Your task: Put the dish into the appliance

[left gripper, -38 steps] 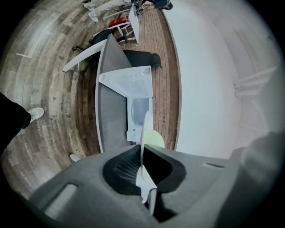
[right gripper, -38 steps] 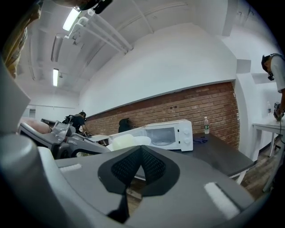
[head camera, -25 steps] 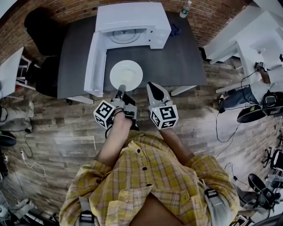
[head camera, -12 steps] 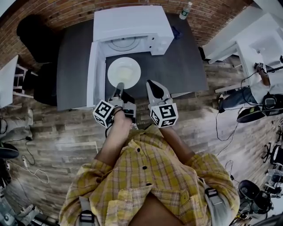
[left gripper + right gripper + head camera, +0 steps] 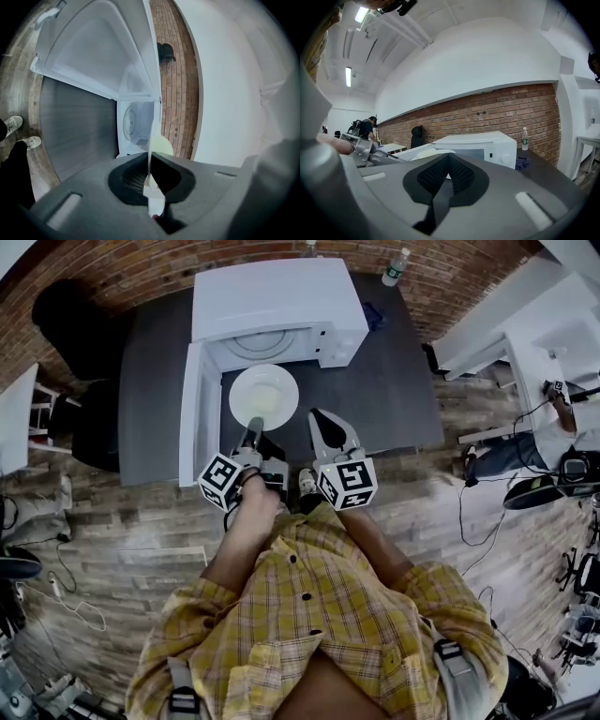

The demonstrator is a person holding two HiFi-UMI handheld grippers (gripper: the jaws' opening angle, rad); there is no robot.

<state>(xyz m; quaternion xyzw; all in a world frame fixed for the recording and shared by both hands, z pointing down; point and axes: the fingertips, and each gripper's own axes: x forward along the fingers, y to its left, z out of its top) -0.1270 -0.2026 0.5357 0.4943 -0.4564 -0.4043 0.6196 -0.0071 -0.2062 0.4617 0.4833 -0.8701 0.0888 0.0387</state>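
A white plate (image 5: 264, 397) hangs level just in front of the white microwave's (image 5: 272, 301) open mouth, over the dark table (image 5: 394, 381). My left gripper (image 5: 253, 430) is shut on the plate's near rim. In the left gripper view the plate (image 5: 151, 154) shows edge-on, pinched between the jaws, with the microwave's cavity and turntable (image 5: 133, 124) straight ahead. The microwave door (image 5: 192, 418) stands swung open to the left. My right gripper (image 5: 325, 425) hovers to the right of the plate, shut and holding nothing; its view looks across at the microwave (image 5: 483, 143).
A water bottle (image 5: 395, 262) and a blue cloth (image 5: 372, 307) lie on the table's far right, behind the microwave. A black chair (image 5: 70, 306) stands at the left. White desks (image 5: 525, 324) and a seated person (image 5: 553, 427) are at the right.
The plate, held by the left gripper, has moved closer to the microwave's opening. The right gripper has kept its place beside it.
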